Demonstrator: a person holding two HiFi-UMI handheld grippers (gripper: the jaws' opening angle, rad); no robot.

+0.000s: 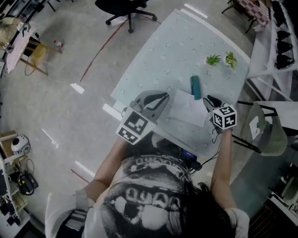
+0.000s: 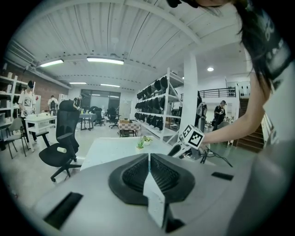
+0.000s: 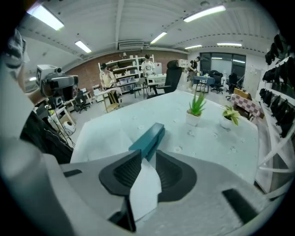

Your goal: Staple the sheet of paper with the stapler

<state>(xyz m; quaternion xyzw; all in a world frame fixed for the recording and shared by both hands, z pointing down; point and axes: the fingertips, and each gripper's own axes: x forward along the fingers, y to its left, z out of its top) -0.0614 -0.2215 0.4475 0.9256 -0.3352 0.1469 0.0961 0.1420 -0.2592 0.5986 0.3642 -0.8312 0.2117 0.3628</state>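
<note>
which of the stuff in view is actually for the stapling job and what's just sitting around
For the job:
- sheet of paper
- teal stapler
- left gripper, shut on the sheet
- right gripper, jaws apart

Just lying about:
- two small potted plants
- black office chair
- grey chair

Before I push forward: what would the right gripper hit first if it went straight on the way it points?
Most likely the teal plastic stapler, lying on the pale table right ahead of its parted jaws; how near is hard to judge.
</note>
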